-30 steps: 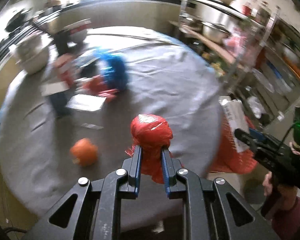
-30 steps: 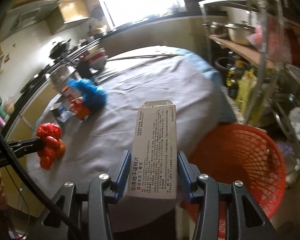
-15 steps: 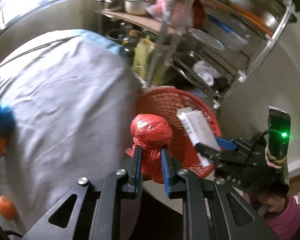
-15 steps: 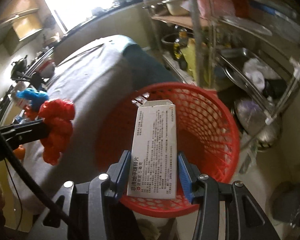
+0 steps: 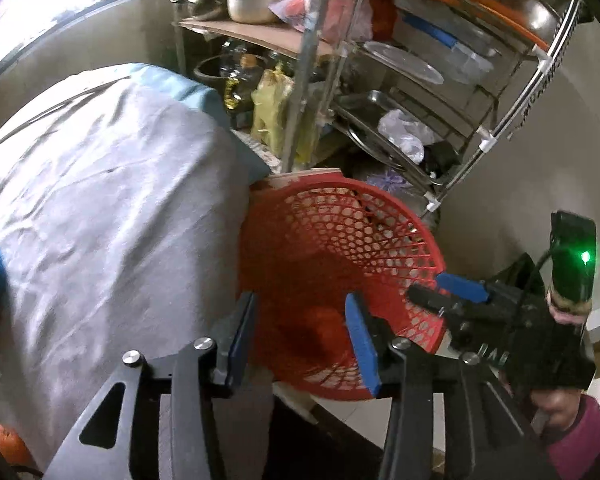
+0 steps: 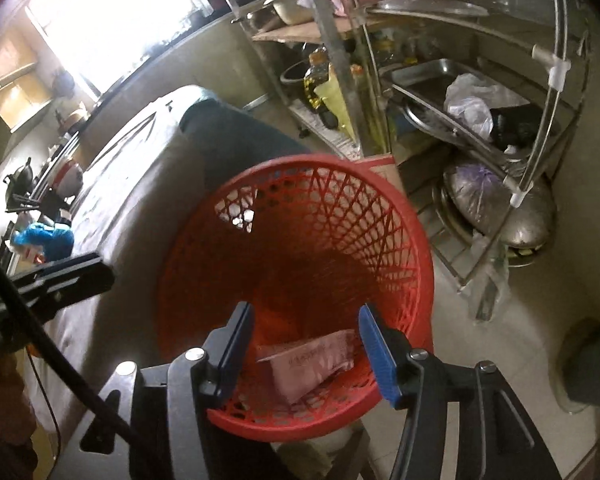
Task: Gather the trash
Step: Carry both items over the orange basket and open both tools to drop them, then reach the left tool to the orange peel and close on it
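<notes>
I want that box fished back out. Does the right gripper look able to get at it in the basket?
Probably yes: the right gripper, jaws opening and empty, hangs over the red basket, and the box lies uncovered below.

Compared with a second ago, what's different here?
Both tools swung from the table to over the red basket and let go. The left tool dropped its red bag; the right tool dropped the printed box, now lying inside. Both tools' jaws are opening with nothing between them. The grey-covered table and metal rack stayed put.

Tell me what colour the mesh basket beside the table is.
Red; the basket shows best in the right wrist view.
</notes>
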Tool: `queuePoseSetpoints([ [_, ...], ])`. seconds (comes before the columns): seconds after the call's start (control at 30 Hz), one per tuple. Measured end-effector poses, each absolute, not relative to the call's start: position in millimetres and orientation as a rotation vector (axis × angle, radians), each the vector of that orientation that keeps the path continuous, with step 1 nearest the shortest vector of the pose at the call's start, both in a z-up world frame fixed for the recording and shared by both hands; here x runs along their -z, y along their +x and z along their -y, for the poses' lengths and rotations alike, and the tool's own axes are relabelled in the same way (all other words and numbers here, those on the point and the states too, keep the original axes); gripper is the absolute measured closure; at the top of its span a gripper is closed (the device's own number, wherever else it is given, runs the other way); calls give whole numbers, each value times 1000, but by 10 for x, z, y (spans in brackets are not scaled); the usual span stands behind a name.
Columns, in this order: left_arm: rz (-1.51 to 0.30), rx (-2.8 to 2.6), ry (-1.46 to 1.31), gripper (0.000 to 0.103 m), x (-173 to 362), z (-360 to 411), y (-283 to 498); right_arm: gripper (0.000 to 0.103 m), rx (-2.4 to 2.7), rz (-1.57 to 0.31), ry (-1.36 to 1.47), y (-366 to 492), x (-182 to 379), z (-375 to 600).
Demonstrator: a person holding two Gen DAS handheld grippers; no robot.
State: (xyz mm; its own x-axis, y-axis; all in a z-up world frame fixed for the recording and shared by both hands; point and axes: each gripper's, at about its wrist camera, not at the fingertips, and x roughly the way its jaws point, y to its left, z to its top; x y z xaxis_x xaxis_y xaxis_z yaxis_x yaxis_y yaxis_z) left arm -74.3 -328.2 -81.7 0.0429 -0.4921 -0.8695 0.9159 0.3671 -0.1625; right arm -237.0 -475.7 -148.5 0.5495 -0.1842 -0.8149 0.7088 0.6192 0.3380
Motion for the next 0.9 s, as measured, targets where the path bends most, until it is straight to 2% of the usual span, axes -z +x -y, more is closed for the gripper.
queuePoseSetpoints([
  [0.1,-1036,1103,491,46,782,3052,-651,44,569,-812,725,-2290,1420,4726],
  [0.27,-1045,974,439,46,722,2414,-416,44,499,-796,669,-1965,1237,4523],
  [0.4,-1024,839,375,40,644,1839,-195,45,420,-775,624,-1618,1037,4306],
  [0.63,-1001,585,267,37,596,868,259,45,273,-768,546,-967,800,3744],
  [0.9,-1041,442,145,36,728,240,648,44,100,-843,445,-348,735,2957],
])
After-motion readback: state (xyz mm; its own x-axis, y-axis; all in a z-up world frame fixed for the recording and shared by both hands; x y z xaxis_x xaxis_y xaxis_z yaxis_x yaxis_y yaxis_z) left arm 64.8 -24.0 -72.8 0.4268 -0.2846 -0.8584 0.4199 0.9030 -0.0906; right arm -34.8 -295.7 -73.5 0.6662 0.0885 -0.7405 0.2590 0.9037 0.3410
